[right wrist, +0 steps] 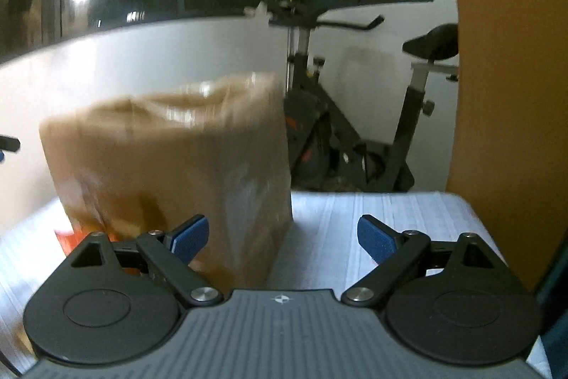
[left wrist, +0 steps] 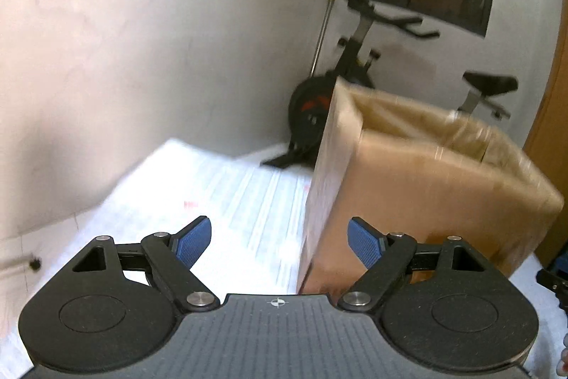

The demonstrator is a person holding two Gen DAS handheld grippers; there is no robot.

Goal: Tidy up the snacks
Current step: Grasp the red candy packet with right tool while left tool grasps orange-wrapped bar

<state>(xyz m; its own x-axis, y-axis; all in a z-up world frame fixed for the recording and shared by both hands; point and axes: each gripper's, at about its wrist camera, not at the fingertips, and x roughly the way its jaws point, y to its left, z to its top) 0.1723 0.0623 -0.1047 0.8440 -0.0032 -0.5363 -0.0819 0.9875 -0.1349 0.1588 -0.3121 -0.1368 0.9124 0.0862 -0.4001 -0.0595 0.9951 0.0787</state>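
Observation:
A tall brown cardboard box point(left wrist: 419, 187) stands open-topped on the white table, with shiny tape on its sides. In the left wrist view its near left corner edge rises just ahead of my left gripper point(left wrist: 280, 242), which is open with nothing between its blue pads. In the right wrist view the same box point(right wrist: 177, 166) fills the left half, blurred. My right gripper point(right wrist: 284, 238) is open too, its left finger point(right wrist: 190, 238) in front of the box's lower face, and holds nothing. An orange packet point(right wrist: 67, 242) peeks out at the box's lower left. What lies inside the box is hidden.
The white striped table point(left wrist: 213, 201) runs back to a white wall. An exercise bike point(right wrist: 355, 130) stands on the floor beyond the table's far edge. A brown panel point(right wrist: 504, 95) rises at the right. Part of the other gripper point(left wrist: 553, 283) shows at the right edge.

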